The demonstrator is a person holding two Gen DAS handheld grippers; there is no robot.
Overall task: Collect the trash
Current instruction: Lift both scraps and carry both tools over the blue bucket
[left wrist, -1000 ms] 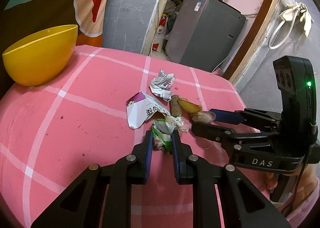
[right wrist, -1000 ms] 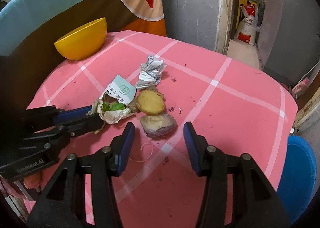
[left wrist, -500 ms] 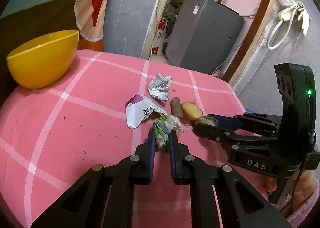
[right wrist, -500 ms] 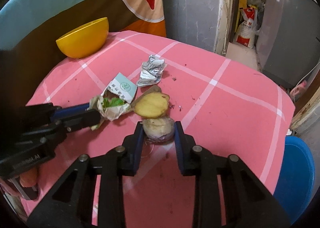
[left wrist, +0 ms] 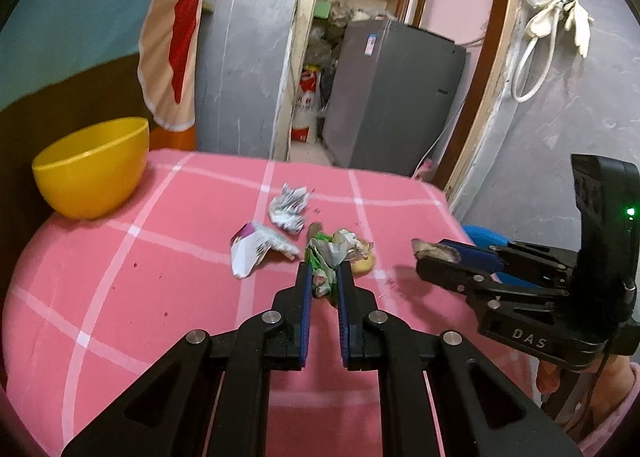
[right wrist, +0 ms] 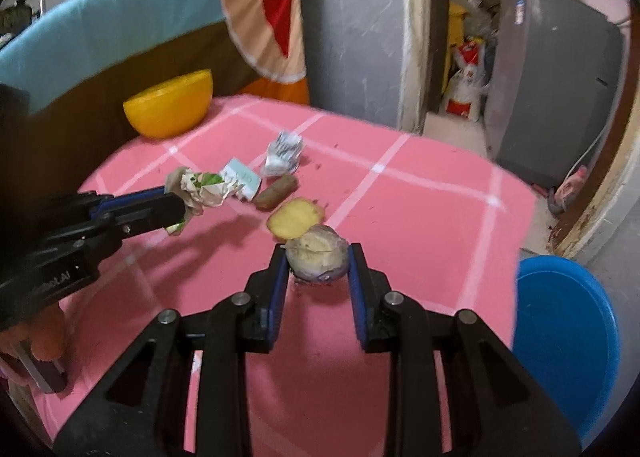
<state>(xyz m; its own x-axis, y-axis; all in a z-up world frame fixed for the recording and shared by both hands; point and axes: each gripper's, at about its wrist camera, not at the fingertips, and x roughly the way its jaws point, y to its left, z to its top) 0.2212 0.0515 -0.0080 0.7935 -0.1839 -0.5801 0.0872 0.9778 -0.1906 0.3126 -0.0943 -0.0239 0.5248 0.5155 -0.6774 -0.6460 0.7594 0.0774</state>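
Left wrist view: left gripper (left wrist: 324, 277) is clamped on a crumpled green-and-white wrapper (left wrist: 326, 257) at frame center, off the pink tablecloth (left wrist: 120, 277); likely light, soft and crushable, so a grip across the wad's bulk suits it. Right wrist view: right gripper (right wrist: 318, 261) is clenched on a lumpy vegetable scrap (right wrist: 318, 253) at lower center, likely firm and heavier, best taken across its widest part; the wrapper shows at middle left.

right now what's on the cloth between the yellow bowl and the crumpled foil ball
Nothing but bare pink checked cloth between the yellow bowl and the crumpled foil ball; the right wrist view shows it clearest.
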